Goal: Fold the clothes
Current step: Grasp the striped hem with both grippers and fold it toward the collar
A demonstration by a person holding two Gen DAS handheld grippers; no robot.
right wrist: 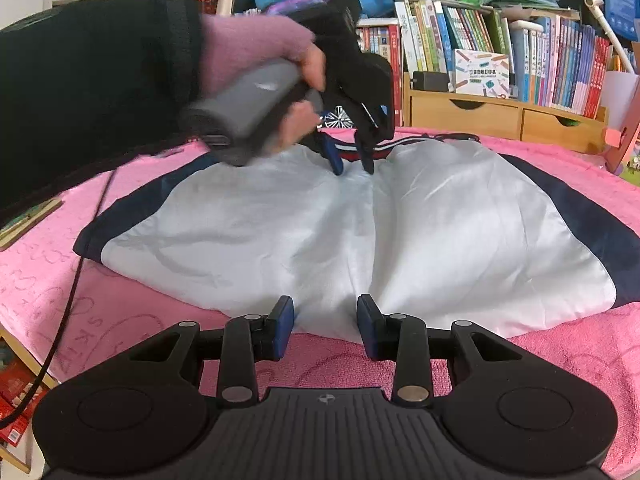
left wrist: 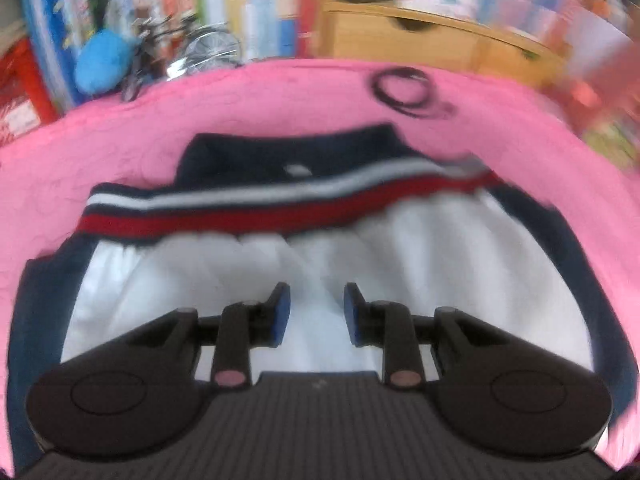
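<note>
A white garment (left wrist: 400, 260) (right wrist: 280, 232) with navy side panels lies flat on a pink towel (left wrist: 280, 96) (right wrist: 120, 312). Its red, white and navy striped waistband (left wrist: 240, 208) is at the far end. My left gripper (left wrist: 317, 300) (right wrist: 354, 168), held by a hand (right wrist: 308, 64) in a pink cuff and black sleeve, points steeply down at the white cloth just short of the waistband. Its blue pads stand apart with a crease of cloth below them, not pinched. My right gripper (right wrist: 325, 316) hovers open at the near hem, gripping nothing.
A coil of black cable (left wrist: 404, 90) lies on the towel beyond the waistband. A wooden drawer unit (right wrist: 480, 116) and rows of books (right wrist: 520, 52) stand behind the table. A black cord (right wrist: 68, 300) hangs over the left edge. A blue plush toy (left wrist: 102, 62) sits at the back left.
</note>
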